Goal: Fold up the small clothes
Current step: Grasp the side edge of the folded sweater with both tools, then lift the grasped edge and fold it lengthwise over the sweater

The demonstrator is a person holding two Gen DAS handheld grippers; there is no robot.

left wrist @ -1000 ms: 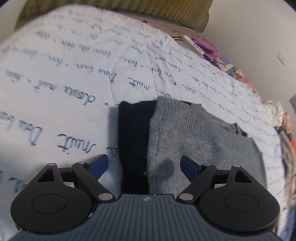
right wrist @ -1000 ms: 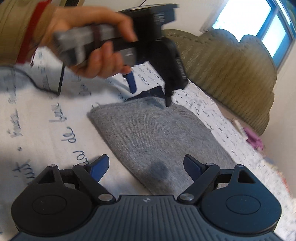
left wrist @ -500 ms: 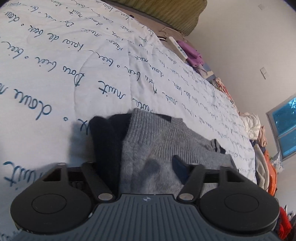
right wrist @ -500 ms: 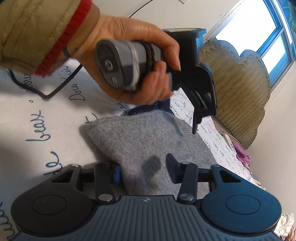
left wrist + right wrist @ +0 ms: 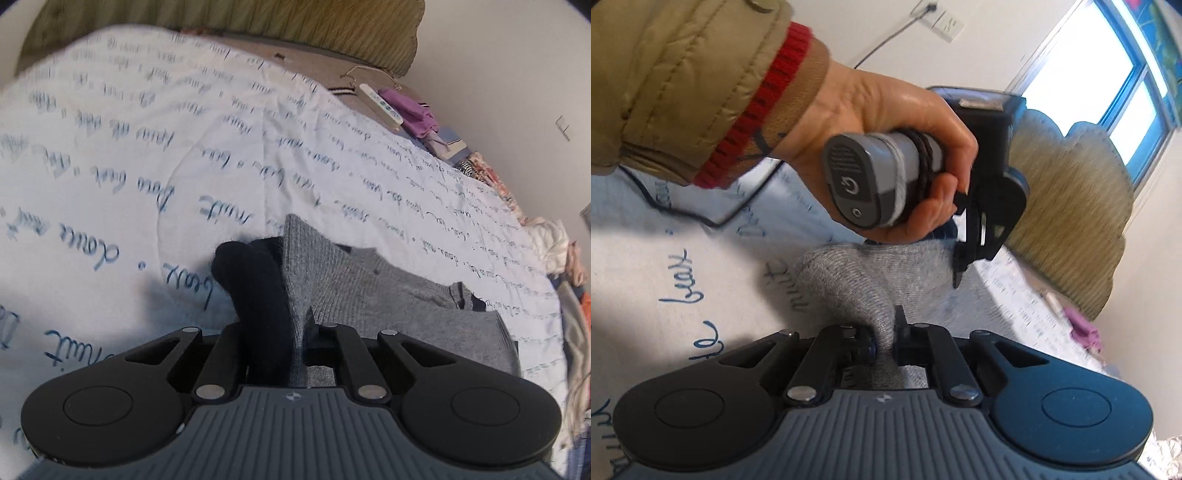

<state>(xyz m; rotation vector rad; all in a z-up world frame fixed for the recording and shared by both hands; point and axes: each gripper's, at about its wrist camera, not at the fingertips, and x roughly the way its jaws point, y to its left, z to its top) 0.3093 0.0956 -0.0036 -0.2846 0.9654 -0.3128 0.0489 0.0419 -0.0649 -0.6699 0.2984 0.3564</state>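
We are listing items from left to right, hidden parts first.

Quilt [image 5: 147, 177]: white, soft, printed with blue script that is blurring toward the far edge; we are seeing it cut off by the frame on the left.

Left gripper [image 5: 291, 332]: black, with its fingertips buried in cloth; its jaws are closing on a bunched fold of the dark piece [image 5: 255, 280] and the sweater [image 5: 369, 291]. We are seeing fabric squeezed between the pads.

Dark piece: fuzzy, navy or black, rolled at its top; most of it is lying under the grey knit, so we are not making out its shape.

Sweater: grey ribbed knit, lying on the quilt, partly folded.

Headboard [image 5: 221, 33]: olive, ribbed, padded, cut off at the top.

Clutter [image 5: 417, 110] by the wall: purple cloth and a white remote-like bar, too small to identify.

Right gripper [image 5: 884, 343]: pinched tight on a grey edge of the sweater, with its pads barely showing. Beyond it, a hand [image 5: 886, 147] in a tan padded sleeve is gripping the other tool's handle.
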